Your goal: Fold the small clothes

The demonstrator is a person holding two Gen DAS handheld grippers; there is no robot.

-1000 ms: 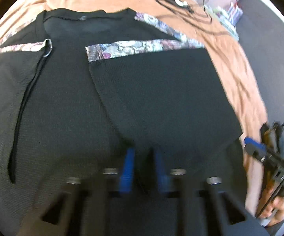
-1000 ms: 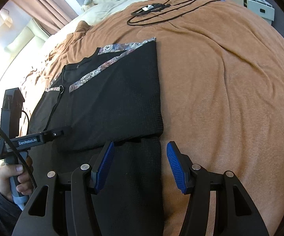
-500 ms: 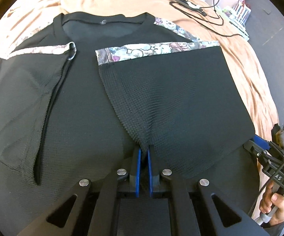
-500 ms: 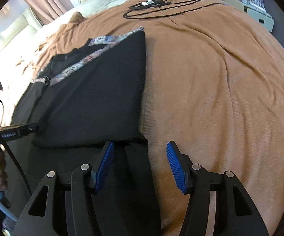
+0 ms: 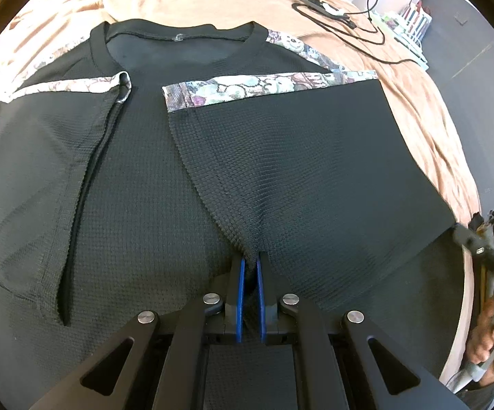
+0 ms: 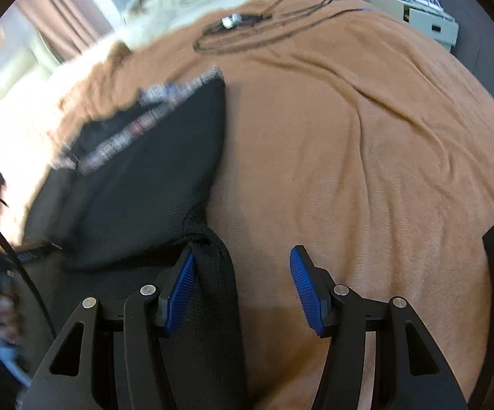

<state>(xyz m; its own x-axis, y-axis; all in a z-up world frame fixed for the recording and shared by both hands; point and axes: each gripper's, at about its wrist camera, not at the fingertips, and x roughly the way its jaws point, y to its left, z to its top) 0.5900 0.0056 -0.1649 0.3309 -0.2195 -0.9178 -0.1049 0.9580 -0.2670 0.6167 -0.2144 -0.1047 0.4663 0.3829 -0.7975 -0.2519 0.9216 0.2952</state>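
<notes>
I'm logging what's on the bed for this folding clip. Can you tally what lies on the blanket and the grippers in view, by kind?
Black shirt with patterned trim: 1
Black cable with a small device, lying on the brown blanket: 1
Grippers: 2, the left gripper with jaws shut on the shirt, the right gripper with jaws apart
Total: 4

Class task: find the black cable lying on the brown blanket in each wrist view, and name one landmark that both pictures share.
Left wrist: cable at top right, beyond the shirt.
Right wrist: cable at top centre, looped, blurred.
Shared landmark: the shirt's patterned stripe, seen mid-left in the right wrist view.
</notes>
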